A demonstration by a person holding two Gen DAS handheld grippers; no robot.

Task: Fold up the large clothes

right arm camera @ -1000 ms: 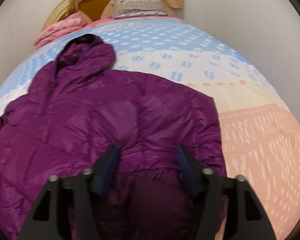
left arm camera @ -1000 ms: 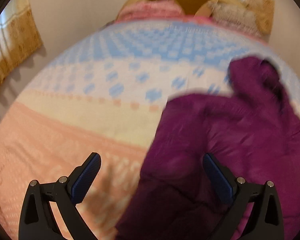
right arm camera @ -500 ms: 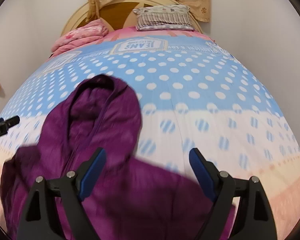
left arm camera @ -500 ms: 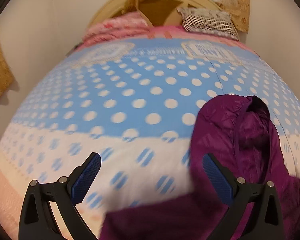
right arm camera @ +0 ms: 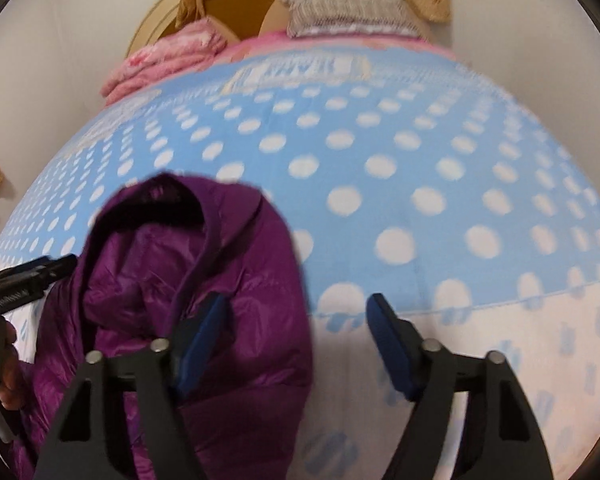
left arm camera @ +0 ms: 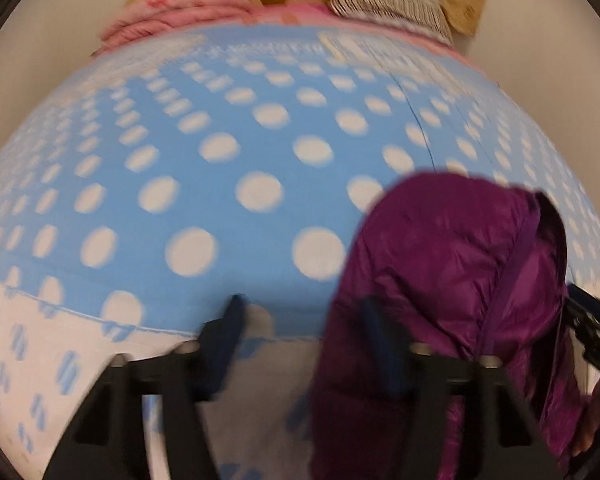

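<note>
A purple puffer jacket lies on the bed, and only its hood end shows. In the left wrist view the hood [left arm camera: 452, 264] fills the lower right. My left gripper [left arm camera: 304, 332] hovers at the hood's left edge with its jaws closing; one finger is over the sheet, the other over the purple fabric. In the right wrist view the hood [right arm camera: 188, 280] lies at lower left. My right gripper [right arm camera: 298, 332] straddles its right edge, jaws closing too, with the edge between them. No pad visibly presses the fabric. Each gripper shows at the rim of the other's view.
The bed sheet [left arm camera: 220, 184] is blue with white dots, turning white nearer me. At the head of the bed are a folded pink blanket [right arm camera: 164, 60], a striped pillow [right arm camera: 348, 12] and a wooden headboard [right arm camera: 240, 12]. Pale walls flank the bed on both sides.
Both grippers travelled up the bed from the jacket's body to its hood. Their jaws now stand narrower than half a second ago.
</note>
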